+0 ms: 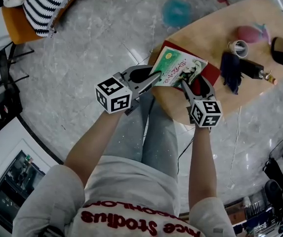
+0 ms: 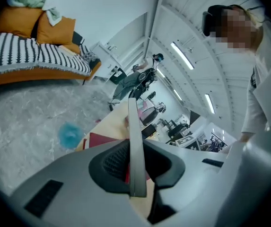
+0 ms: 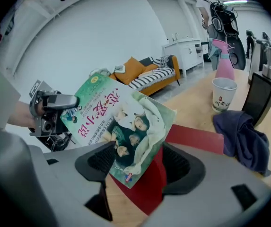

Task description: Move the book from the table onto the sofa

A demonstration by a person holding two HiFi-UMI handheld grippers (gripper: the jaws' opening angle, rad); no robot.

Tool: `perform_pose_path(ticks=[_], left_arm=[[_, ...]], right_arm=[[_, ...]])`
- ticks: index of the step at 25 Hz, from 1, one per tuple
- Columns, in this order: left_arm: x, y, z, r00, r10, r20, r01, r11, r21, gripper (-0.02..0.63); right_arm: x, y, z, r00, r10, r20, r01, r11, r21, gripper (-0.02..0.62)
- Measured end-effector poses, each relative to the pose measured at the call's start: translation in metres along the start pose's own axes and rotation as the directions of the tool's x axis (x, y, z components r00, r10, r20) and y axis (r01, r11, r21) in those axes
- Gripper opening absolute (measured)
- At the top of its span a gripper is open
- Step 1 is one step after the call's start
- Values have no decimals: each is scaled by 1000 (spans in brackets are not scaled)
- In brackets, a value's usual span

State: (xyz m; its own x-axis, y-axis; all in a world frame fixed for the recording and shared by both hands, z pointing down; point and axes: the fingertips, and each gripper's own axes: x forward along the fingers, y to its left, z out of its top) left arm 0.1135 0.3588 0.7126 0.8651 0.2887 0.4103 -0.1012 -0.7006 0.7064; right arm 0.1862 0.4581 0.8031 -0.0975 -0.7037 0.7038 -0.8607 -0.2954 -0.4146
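Pinching the book's (image 1: 181, 65) left edge, your left gripper (image 1: 155, 77) holds it narrowly; your right gripper's (image 1: 195, 83) wide jaws straddle its corner.

Paper cup (image 1: 238, 48) beside dark blue cloth (image 1: 230, 72) — pink bottle (image 1: 251, 33) — blue puff (image 1: 176, 11)
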Motion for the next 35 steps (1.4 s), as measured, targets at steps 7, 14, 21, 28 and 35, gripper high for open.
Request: perform_pose_path(ticks=[7, 14, 21, 28, 35], left_arm=[[-16, -44, 32, 998, -34, -44, 42, 979, 199, 74], [-42, -85, 66, 999, -15, -52, 31, 945, 327, 74], [-74, -145, 105, 995, -53, -81, 85, 880, 467, 74], [-109, -198, 135, 994, -55, -94, 102, 775, 624, 74], [-131, -251, 168, 992, -115, -51, 118, 714, 690, 74]], right_arm=[[-32, 10, 36, 999, 7, 41, -3, 995, -97, 304], [-87, 43, 103, 990, 36, 134, -5, 975, -223, 304], [-142, 113, 174, 973, 181, 143, -89, 866, -492, 304], [-193, 176, 217, 953, 287, 102, -137, 702, -699, 304], [-226, 217, 251, 932, 353, 87, -154, 600, -785, 302]])
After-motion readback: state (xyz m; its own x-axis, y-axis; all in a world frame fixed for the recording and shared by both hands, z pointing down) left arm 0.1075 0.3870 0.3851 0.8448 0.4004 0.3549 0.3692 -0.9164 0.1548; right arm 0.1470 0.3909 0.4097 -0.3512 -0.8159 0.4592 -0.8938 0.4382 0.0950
